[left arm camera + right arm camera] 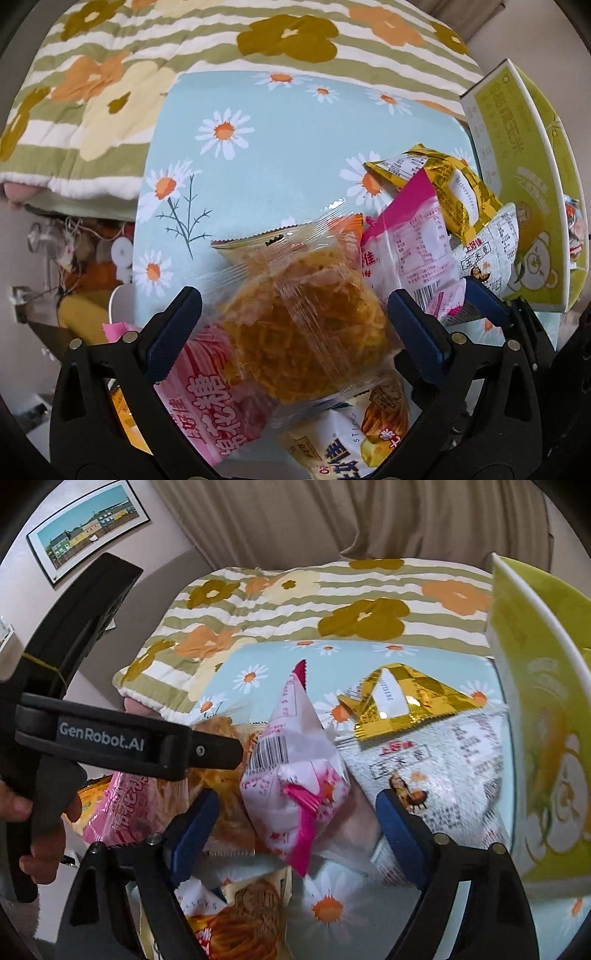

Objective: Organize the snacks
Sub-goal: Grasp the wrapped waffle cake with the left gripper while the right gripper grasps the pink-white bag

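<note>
"GenRobot.AI" stands in white on the left gripper (218, 753) body; "玉米卷" is boxed on the white packet (491, 247); "STICKS" (partly hidden) runs along the cheese-stick packet (354, 443).

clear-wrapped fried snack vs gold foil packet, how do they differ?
The clear-wrapped snack shows its orange-brown contents; the gold foil packet is opaque. The snack sits between the open left gripper fingers; the gold packet lies further off, on the pile by the green box. Both are sealed with crimped edges.

A striped floral quilt (295, 602) covers the bed beyond the daisy-print surface (288, 147), with beige curtains (351, 517) at twelve o'clock and a framed picture (88, 531) on the wall at ten.
</note>
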A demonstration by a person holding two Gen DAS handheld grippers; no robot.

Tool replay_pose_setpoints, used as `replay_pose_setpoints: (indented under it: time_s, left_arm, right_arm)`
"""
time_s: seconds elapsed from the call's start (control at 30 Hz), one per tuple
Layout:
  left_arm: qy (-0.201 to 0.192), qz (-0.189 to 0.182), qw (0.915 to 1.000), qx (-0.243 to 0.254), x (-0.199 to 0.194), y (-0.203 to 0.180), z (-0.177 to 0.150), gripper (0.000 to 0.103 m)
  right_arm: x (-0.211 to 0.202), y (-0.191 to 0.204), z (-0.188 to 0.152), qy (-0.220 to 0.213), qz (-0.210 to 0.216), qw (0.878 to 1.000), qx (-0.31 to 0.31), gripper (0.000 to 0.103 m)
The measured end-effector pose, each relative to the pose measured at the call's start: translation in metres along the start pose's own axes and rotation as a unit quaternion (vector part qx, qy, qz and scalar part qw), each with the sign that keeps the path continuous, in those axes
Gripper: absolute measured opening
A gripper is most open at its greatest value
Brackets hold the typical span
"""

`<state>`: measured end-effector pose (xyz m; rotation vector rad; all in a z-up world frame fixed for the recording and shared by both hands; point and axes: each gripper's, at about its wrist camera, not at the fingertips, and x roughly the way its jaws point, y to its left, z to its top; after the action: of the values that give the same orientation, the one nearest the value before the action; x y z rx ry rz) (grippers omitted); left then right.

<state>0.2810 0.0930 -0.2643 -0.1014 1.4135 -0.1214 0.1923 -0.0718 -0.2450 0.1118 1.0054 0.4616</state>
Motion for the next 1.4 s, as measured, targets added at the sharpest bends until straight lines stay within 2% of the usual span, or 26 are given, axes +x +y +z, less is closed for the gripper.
replay_pose_setpoints:
  time_s: [0.23,0.4,0.47,0.73,1.03,1.23,1.4]
  left_arm:
    - [0.01,0.002,0.9999,-0.006,0.006,0.0,0.001,0.096]
    - [0.005,-0.011,0.9999,-0.001,0.004,0.002,0.001,0.083]
    - [0.003,-0.01,0.9999,0.005,0.003,0.001,0.0,0.082]
    - [-0.007,-0.025,0.9997,-0.005,-0.006,0.007,-0.004,0.08]
    - [-0.011,-0.058,0.9981,-0.021,-0.016,0.014,-0.005,0.08]
    - [-0.013,-0.07,0.9972,-0.023,-0.021,0.014,-0.005,0.08]
    - [-0.015,-0.082,0.9962,-0.026,-0.025,0.015,-0.002,0.08]
  right_arm:
    - [0.006,0.003,0.003,-0.005,0.017,1.0,-0.022,0.078]
    - [0.007,0.0,0.005,-0.008,0.034,0.999,-0.022,0.078]
    - [0.007,-0.002,0.005,-0.009,0.038,0.999,-0.024,0.078]
    - [0.001,-0.006,0.004,-0.021,0.054,0.998,-0.012,0.078]
    - [-0.01,-0.007,0.002,-0.038,0.071,0.997,-0.009,0.078]
    - [-0.021,-0.013,-0.006,-0.039,0.069,0.997,-0.015,0.078]
    - [-0.027,-0.014,-0.015,-0.03,0.049,0.998,-0.036,0.078]
